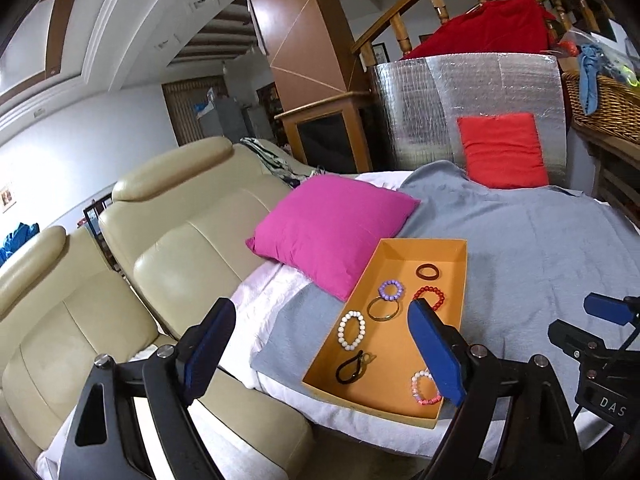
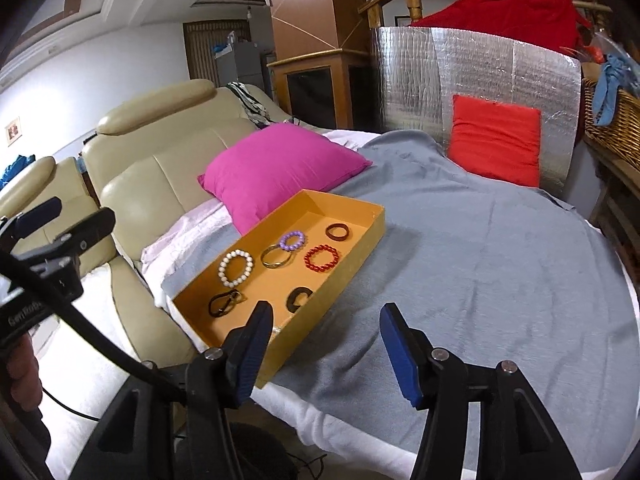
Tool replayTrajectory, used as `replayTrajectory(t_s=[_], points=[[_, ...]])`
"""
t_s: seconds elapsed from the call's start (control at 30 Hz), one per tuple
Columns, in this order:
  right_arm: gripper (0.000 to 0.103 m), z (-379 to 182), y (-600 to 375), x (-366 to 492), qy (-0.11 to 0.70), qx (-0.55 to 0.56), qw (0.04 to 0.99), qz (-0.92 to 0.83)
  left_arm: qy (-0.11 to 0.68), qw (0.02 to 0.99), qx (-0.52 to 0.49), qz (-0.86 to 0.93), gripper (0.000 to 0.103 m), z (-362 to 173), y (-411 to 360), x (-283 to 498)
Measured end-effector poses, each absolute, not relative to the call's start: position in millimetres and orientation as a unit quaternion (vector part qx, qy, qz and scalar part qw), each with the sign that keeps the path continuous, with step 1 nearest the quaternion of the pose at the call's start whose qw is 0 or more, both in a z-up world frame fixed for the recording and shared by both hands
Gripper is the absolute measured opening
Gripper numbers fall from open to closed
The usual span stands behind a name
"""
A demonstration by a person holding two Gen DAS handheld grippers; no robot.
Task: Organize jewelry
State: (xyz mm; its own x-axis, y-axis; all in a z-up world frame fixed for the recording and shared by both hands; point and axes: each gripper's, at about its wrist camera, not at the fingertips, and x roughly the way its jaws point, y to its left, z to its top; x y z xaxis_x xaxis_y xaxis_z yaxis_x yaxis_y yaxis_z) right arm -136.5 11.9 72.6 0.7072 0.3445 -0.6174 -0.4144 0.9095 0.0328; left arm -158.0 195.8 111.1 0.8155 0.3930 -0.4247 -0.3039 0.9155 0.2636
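Note:
An orange box tray (image 1: 460, 264) (image 2: 372, 236) lies on a grey blanket and holds several bracelets: a dark brown ring (image 1: 427, 271) (image 2: 337, 232), a purple bead one (image 1: 390, 290) (image 2: 293, 240), a red bead one (image 1: 430, 296) (image 2: 321, 258), a gold bangle (image 1: 383, 309) (image 2: 276, 259), a white bead one (image 1: 351, 329) (image 2: 236, 268), a black band (image 1: 352, 368) (image 2: 224, 304) and a pink bead one (image 1: 425, 388). My left gripper (image 1: 320, 344) is open and empty above the tray's near end. My right gripper (image 2: 326, 344) is open and empty by the tray's near right corner.
A magenta pillow (image 1: 332, 232) (image 2: 280, 168) lies behind the tray. A red pillow (image 1: 502, 150) (image 2: 496, 140) leans on a silver foil panel (image 1: 420, 108). Beige leather seats (image 1: 180, 260) are on the left, a wicker basket (image 1: 608, 104) on the right. The grey blanket (image 2: 480, 248) spreads to the right.

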Motion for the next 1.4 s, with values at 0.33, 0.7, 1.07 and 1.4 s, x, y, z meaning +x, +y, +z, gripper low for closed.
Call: replayTrajectory(t_s=[0.33, 0.7, 1.07, 1.4], points=[[0.063, 97.7, 28.1, -159.7, 0.307, -0.058, 0.923, 0.223, 0.227, 0.951, 0.081, 0.193, 0.089, 127.8, 200.1, -173.7], [0.063, 106.8, 34.0, -160.1, 0.300, -0.061, 0.924, 0.227, 0.223, 0.951, 0.068, 0.205, 0.090, 132.0, 206.2, -170.2], [0.063, 105.8, 42.3, -159.4, 0.302, -0.070, 0.923, 0.228, 0.228, 0.949, 0.062, 0.210, 0.090, 130.3, 212.6, -169.6], [0.063, 102.1, 56.5, -158.7, 0.310, -0.088, 0.919, 0.226, 0.223, 0.949, 0.055, 0.216, 0.094, 128.1, 224.0, -172.6]])
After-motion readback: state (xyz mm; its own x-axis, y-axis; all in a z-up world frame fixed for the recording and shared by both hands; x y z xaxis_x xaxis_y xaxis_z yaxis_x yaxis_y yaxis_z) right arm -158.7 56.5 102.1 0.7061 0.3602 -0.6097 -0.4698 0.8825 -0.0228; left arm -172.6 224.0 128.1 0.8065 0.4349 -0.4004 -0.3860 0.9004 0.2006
